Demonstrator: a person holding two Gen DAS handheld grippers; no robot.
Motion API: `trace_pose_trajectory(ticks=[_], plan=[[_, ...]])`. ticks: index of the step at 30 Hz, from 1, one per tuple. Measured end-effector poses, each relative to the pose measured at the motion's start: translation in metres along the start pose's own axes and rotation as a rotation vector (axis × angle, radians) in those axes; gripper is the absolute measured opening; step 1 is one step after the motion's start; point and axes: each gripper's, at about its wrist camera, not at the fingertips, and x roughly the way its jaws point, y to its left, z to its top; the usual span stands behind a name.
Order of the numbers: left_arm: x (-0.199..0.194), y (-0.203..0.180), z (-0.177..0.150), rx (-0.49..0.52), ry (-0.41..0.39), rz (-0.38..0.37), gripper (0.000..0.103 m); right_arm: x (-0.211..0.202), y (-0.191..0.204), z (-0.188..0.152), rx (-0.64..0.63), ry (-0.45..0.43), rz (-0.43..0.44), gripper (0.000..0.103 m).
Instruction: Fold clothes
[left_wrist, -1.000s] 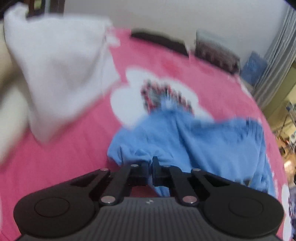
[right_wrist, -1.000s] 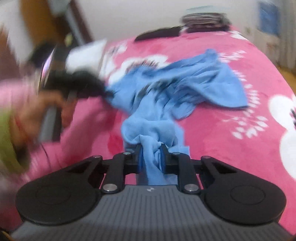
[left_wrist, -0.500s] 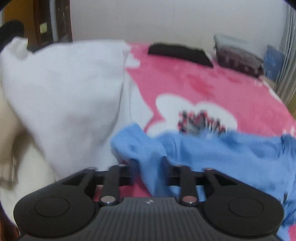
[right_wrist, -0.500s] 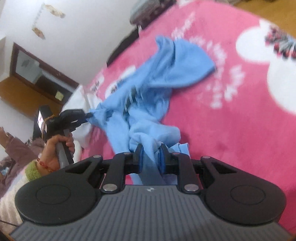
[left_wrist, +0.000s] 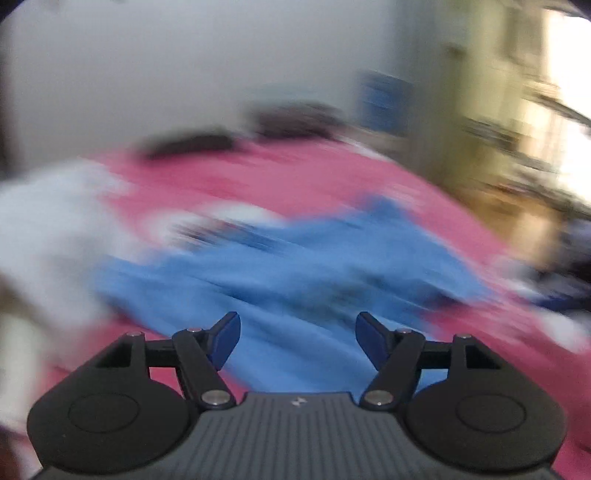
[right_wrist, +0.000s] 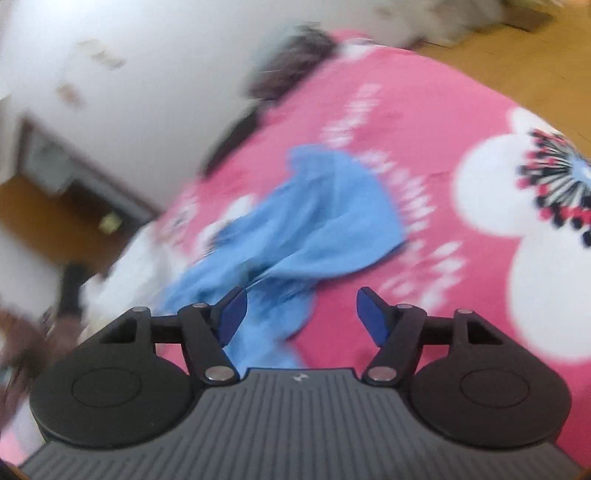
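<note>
Both views smeared with motion blur; detail is poor.

Left tongs (left_wrist: 297, 341): spread wide, nothing between them. Right tongs (right_wrist: 301, 317): also spread wide, holding nothing.

Shirt (left_wrist: 295, 269), blue, lies crumpled on the bed (left_wrist: 295, 177), loose of both tongs. In the left view it sits dead ahead, filling the gap between the fingers and running on beyond them, spread mostly across the view from left to right. In the right view the shirt (right_wrist: 314, 229) lies ahead and left of centre; its long axis runs on a diagonal from near the left finger (right_wrist: 231, 314) up and away toward a far lobe. The near end passes just by that finger; I cannot tell whether it touches.

White cloth (left_wrist: 48, 236) sits left of the shirt, close against it. Dark folded things (left_wrist: 295, 120) at the far edge of the bed, well apart.

My read: the shirt is unspread, folding not begun. Left tongs look nearer and squarer to it. Next grab wants an edge or corner, and the blur hides those.
</note>
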Motion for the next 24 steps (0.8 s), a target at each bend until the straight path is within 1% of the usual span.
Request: trace_pose_trajectory(ticks=[1, 3, 4, 5, 6, 8, 9, 10, 11, 12, 14, 15, 17, 19, 21, 24], plan=[[-0.003, -0.013, -0.003, 0.034, 0.001, -0.046, 0.070, 0.014, -0.010, 0.010, 0.048, 0.006, -0.046, 0.066], [0.004, -0.041, -0.016, 0.113, 0.035, -0.109, 0.070, 0.037, -0.027, 0.024, 0.126, 0.012, -0.123, 0.066], [0.009, -0.054, -0.024, 0.159, 0.059, -0.126, 0.070, 0.046, -0.031, 0.028, 0.145, -0.010, -0.142, 0.066], [0.014, -0.064, -0.031, 0.196, 0.074, -0.122, 0.070, 0.055, -0.033, 0.032, 0.156, -0.030, -0.160, 0.065], [0.019, -0.072, -0.037, 0.228, 0.086, -0.112, 0.070, 0.064, -0.026, 0.033, 0.099, -0.030, -0.165, 0.065], [0.025, -0.075, -0.046, 0.254, 0.111, -0.102, 0.069, 0.083, -0.011, 0.034, -0.018, -0.029, -0.176, 0.064], [0.026, -0.073, -0.049, 0.248, 0.121, -0.103, 0.069, 0.090, -0.001, 0.031, -0.082, -0.019, -0.181, 0.060], [0.028, -0.070, -0.051, 0.235, 0.132, -0.104, 0.069, 0.097, 0.006, 0.027, -0.132, 0.004, -0.164, 0.055], [0.029, -0.067, -0.054, 0.213, 0.141, -0.109, 0.069, 0.102, 0.011, 0.024, -0.163, 0.031, -0.137, 0.044], [0.029, -0.062, -0.056, 0.181, 0.152, -0.116, 0.069, 0.105, 0.015, 0.023, -0.184, 0.050, -0.118, 0.022], [0.028, -0.050, -0.058, 0.116, 0.171, -0.131, 0.069, 0.110, 0.018, 0.020, -0.214, 0.081, -0.096, 0.007], [0.026, -0.046, -0.060, 0.096, 0.176, -0.139, 0.069, 0.108, 0.019, 0.021, -0.218, 0.081, -0.089, 0.006], [0.021, -0.043, -0.065, 0.084, 0.177, -0.147, 0.069, 0.098, 0.017, 0.031, -0.230, 0.044, -0.099, 0.005], [0.018, -0.040, -0.068, 0.084, 0.179, -0.151, 0.069, 0.081, 0.018, 0.050, -0.251, -0.035, -0.115, 0.005], [0.016, -0.037, -0.070, 0.081, 0.183, -0.157, 0.069, 0.074, 0.018, 0.077, -0.275, -0.112, -0.138, 0.005], [0.017, -0.034, -0.067, 0.066, 0.194, -0.170, 0.069, 0.068, 0.020, 0.120, -0.292, -0.204, -0.168, 0.005]])
